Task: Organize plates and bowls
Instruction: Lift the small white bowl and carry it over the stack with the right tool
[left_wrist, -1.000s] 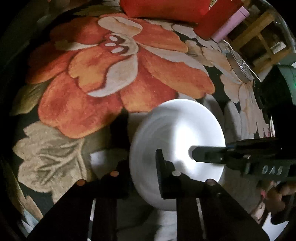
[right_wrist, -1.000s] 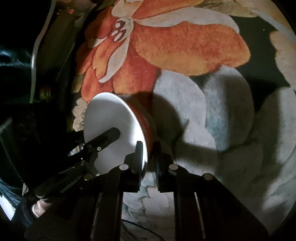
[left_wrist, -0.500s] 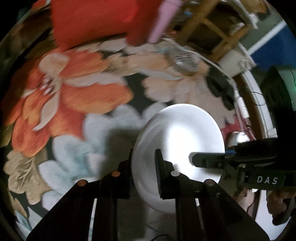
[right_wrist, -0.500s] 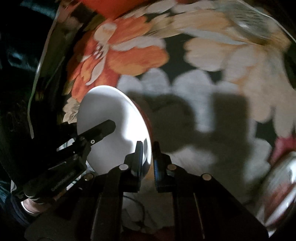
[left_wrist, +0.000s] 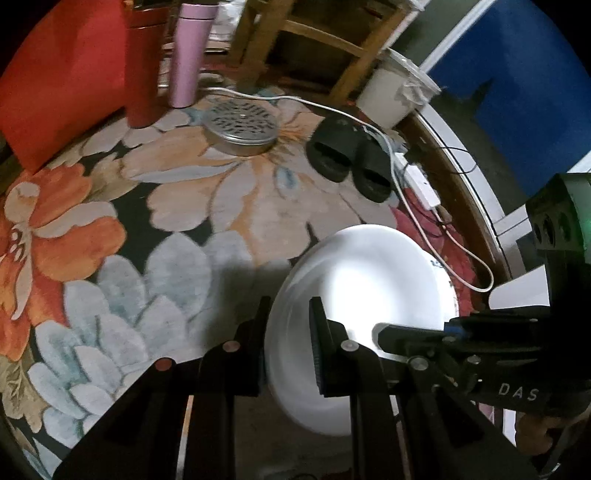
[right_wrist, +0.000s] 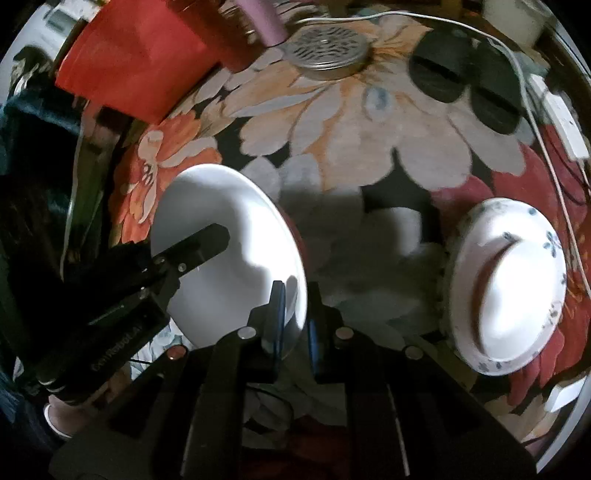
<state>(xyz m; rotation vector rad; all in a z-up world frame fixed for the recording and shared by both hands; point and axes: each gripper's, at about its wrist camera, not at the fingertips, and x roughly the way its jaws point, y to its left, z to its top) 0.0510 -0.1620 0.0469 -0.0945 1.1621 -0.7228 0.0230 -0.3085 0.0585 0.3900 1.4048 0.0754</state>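
**Both grippers clamp one white plate above the carpet**

The left gripper (left_wrist: 288, 321) and right gripper (right_wrist: 295, 306) each pinch opposite rims of the white plate (left_wrist: 369, 280), held above the flowered carpet (left_wrist: 229, 192). "DAS" shows on the right gripper. A patterned plate (right_wrist: 532, 236) lies nearby.

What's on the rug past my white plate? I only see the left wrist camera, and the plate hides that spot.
Observer: A blue-flowered plate lies on the rug, right of your white plate in the right wrist view.
Operator: Is it empty?
Observer: No, a plain white dish sits in it.
Operator: Is the right gripper really pinching my plate?
Observer: Yes, the right gripper has one finger on each side of the rim.
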